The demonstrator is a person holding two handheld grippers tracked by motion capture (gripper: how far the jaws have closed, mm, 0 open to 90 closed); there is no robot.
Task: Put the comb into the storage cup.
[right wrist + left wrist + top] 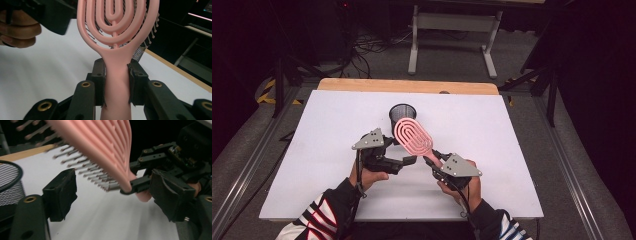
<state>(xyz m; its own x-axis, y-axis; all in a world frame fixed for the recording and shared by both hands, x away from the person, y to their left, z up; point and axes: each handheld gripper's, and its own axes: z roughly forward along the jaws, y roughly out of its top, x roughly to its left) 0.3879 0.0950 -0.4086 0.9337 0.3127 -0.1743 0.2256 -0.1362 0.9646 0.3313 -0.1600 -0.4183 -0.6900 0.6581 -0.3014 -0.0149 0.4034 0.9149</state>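
The person's forearms enter the high view from 6 o'clock, sleeves striped. The right gripper [430, 159] sits at about 5 o'clock from the table centre, jaws pointing toward 11 o'clock. Its pads are clamped on the handle of the pink hairbrush [413, 135]; the right gripper view confirms both pads [99, 80] pressed flat against the handle sides, with the brush [116, 67] rising straight up between them.

The left gripper [411, 159] lies at about 7 o'clock from the centre, pointing toward 3 o'clock at the brush handle. Its jaws stand partly apart and hold nothing; in the left gripper view the hairbrush [105, 147] passes above and beyond the gap, bristles facing down toward the table, and neither pad touches it. The right gripper [135, 185] appears there at 3 o'clock, gripping the handle end.

The brush head extends toward 11 o'clock, lifted off the white table [322, 150], its far edge overlapping the rim of the black mesh cup [400, 112]. The cup stands upright just past the centre, toward 12 o'clock. A wooden strip [407, 86] borders the far table edge
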